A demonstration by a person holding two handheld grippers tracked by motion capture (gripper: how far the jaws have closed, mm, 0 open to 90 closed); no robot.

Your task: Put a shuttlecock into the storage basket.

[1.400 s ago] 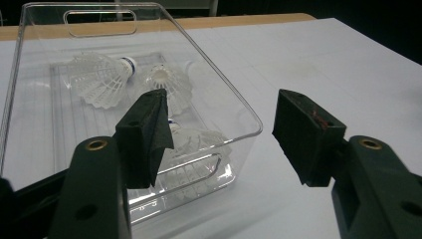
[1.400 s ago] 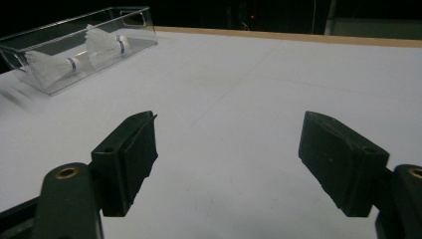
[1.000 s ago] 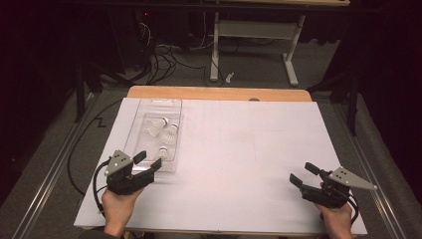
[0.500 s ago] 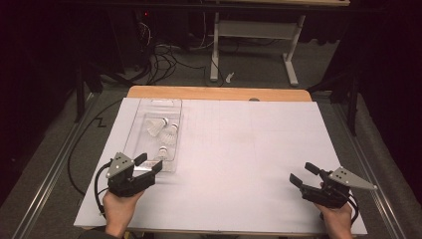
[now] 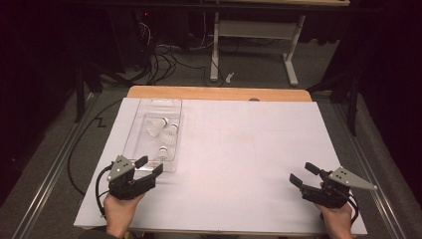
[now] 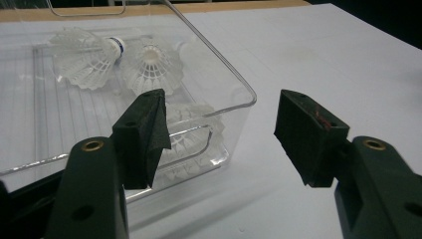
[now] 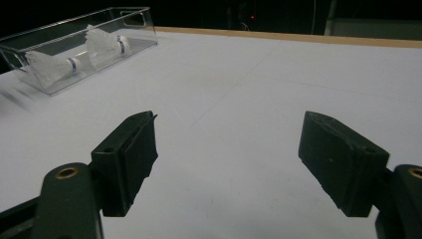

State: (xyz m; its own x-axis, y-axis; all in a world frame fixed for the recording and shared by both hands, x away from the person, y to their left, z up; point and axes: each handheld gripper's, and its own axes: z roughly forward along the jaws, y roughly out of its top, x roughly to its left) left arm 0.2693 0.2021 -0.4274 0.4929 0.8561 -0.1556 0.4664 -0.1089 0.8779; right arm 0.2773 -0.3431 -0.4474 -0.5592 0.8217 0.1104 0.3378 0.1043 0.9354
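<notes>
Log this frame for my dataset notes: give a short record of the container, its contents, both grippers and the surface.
container: clear plastic bin, left part of the table
contents: three white shuttlecocks
left gripper: open, empty, at the bin's near end, one jaw in front of its wall
right gripper: open, empty, near right, far from the bin
surface: white board on a wooden table

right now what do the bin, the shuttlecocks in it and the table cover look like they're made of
Bin: clear, glossy hard plastic by the look; you see straight through its walls and the rim glints.
Shuttlecocks: white skirts with a moulded lattice, so probably nylon rather than feather; a blue band circles the one base that shows.
Table cover: matte white sheet, perhaps paper or board; the wooden tabletop shows at the far edge.
</notes>
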